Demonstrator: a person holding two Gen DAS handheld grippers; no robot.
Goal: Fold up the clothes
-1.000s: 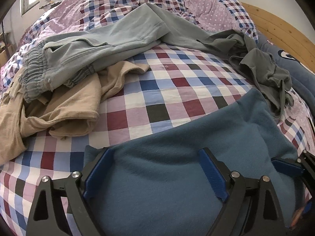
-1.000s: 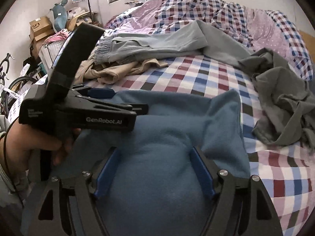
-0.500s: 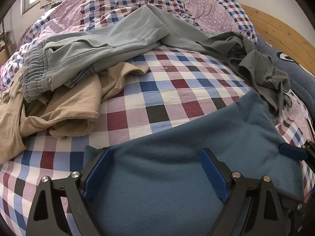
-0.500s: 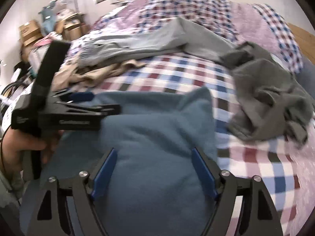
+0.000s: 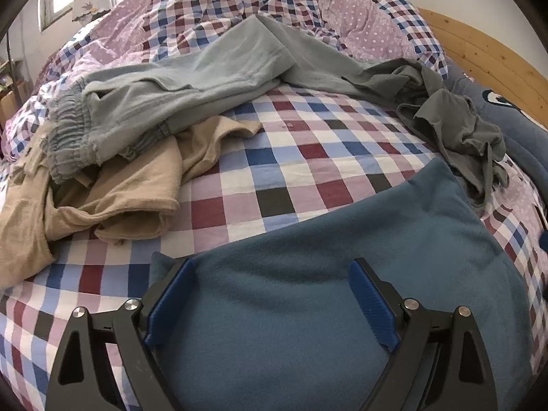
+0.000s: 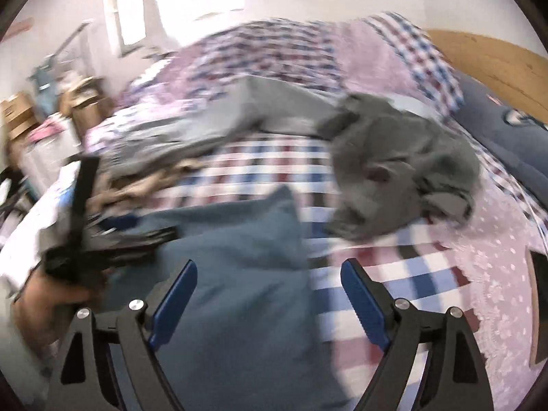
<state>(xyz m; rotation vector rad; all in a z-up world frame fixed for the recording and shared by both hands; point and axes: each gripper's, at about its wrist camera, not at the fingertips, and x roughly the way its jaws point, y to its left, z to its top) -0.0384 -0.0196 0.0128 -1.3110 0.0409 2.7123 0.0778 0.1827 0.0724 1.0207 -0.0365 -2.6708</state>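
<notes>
4 garments lie on the checked bedspread (image 5: 291,157): 1 teal garment (image 5: 325,308) nearest, 1 beige garment (image 5: 113,185), 1 pale grey-green trousers (image 5: 191,89), 1 dark grey garment (image 5: 459,130). The left gripper (image 5: 270,303) has its jaws spread wide over the teal garment, gripping nothing. The right gripper (image 6: 269,303) likewise stands open, at that garment's right edge. The right view is blurred; only it shows a hand (image 6: 48,304) holding the left gripper. The teal garment's near edge is cut off.
</notes>
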